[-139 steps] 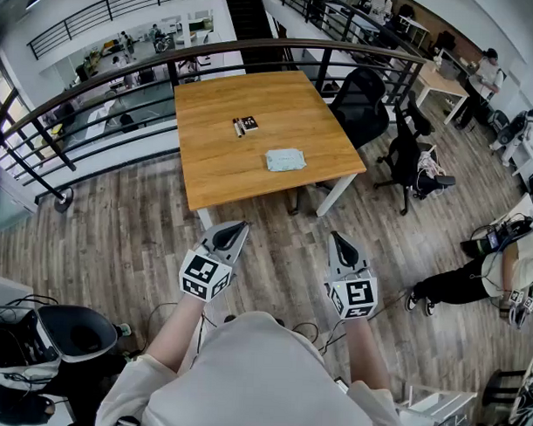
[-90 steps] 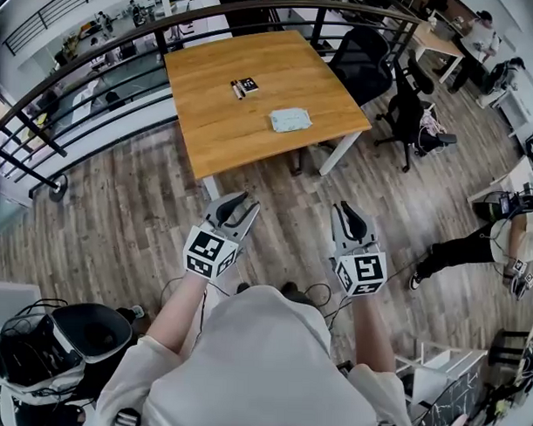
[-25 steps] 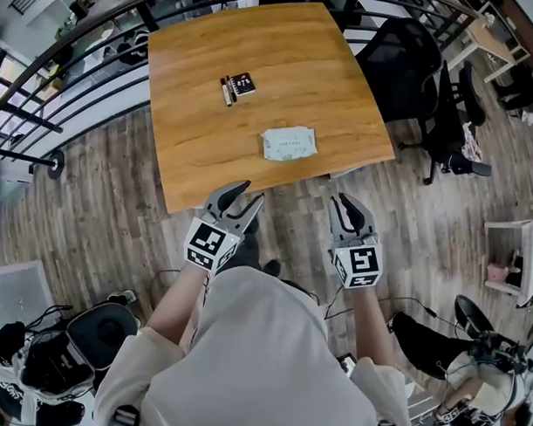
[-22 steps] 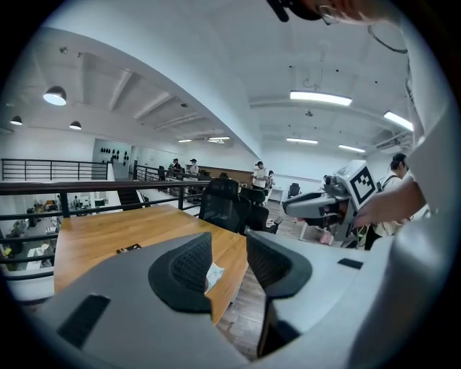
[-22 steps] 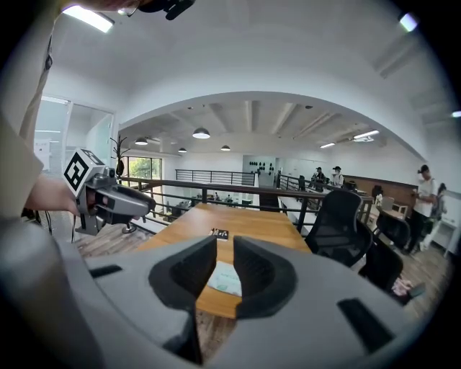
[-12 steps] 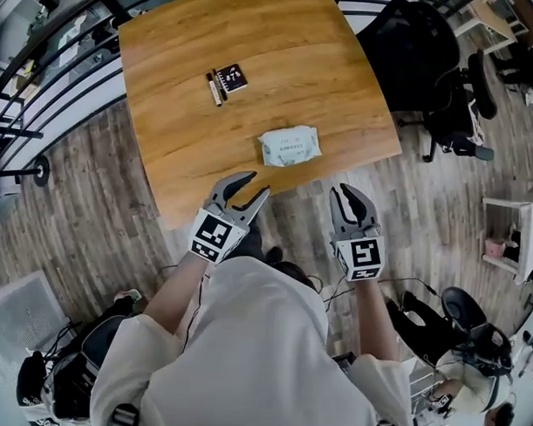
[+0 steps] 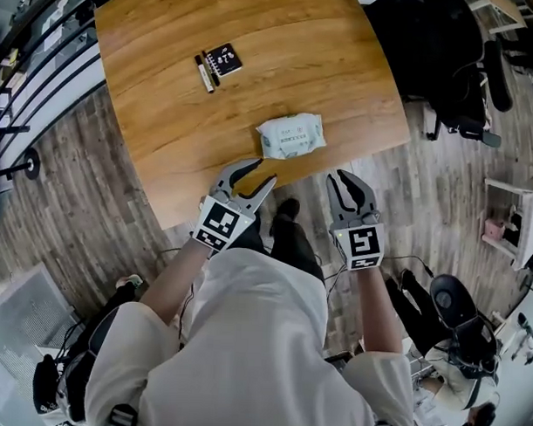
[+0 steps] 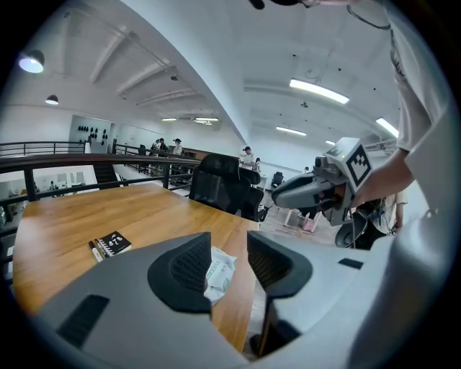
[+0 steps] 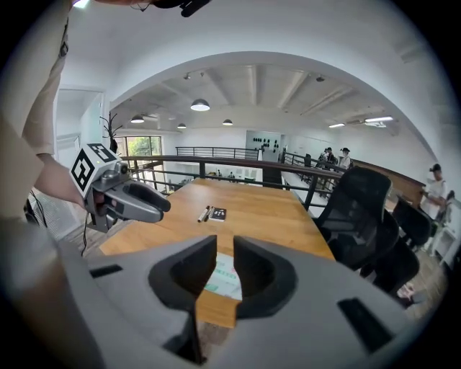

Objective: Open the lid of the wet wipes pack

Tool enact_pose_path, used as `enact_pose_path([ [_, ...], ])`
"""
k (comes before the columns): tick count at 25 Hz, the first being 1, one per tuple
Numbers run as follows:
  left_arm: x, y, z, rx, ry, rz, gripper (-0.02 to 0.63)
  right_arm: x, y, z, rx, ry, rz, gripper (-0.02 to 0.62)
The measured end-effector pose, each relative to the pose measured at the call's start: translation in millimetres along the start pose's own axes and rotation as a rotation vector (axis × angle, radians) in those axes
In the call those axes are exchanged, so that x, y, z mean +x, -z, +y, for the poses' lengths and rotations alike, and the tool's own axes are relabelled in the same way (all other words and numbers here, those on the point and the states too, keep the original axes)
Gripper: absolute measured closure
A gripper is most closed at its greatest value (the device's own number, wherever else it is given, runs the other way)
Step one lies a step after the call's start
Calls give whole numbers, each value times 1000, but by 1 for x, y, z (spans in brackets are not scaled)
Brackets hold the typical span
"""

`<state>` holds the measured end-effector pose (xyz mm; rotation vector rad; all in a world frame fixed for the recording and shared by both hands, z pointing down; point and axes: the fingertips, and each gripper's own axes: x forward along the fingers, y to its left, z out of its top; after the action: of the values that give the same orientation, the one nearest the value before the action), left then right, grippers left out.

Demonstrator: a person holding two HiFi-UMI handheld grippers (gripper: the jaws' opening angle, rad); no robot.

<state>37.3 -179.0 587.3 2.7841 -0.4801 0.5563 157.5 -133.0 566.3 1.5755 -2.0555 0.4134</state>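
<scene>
The white wet wipes pack (image 7: 290, 135) lies flat near the front edge of the wooden table (image 7: 290, 51), lid side up. My left gripper (image 7: 250, 175) hovers over the table's front edge, just short of the pack's left end. Its jaws are opening, with nothing between them. My right gripper (image 7: 350, 183) hangs open and empty off the edge, to the pack's near right. The pack (image 8: 218, 272) shows through the gap of the left gripper (image 8: 229, 263), and the pack (image 9: 227, 279) shows beyond the right gripper (image 9: 225, 270).
A black card with a marker (image 7: 216, 64) lies further back on the table. A black office chair (image 7: 429, 47) stands at the table's right side. A railing (image 7: 22, 77) runs along the left. The wooden floor is below the table's front edge.
Both grippers have moved forward and down toward the table's front edge. The pack now lies just ahead of them. Neither has touched it.
</scene>
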Motion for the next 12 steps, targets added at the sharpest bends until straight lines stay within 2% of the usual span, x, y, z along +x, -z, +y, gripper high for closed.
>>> enact_pose_path([
  [6, 34, 20, 11, -40, -41, 15, 451, 37, 17, -7, -52, -94, 38, 537],
  [12, 67, 50, 26, -81, -118, 42, 440, 77, 40, -12, -163, -203, 78, 537],
])
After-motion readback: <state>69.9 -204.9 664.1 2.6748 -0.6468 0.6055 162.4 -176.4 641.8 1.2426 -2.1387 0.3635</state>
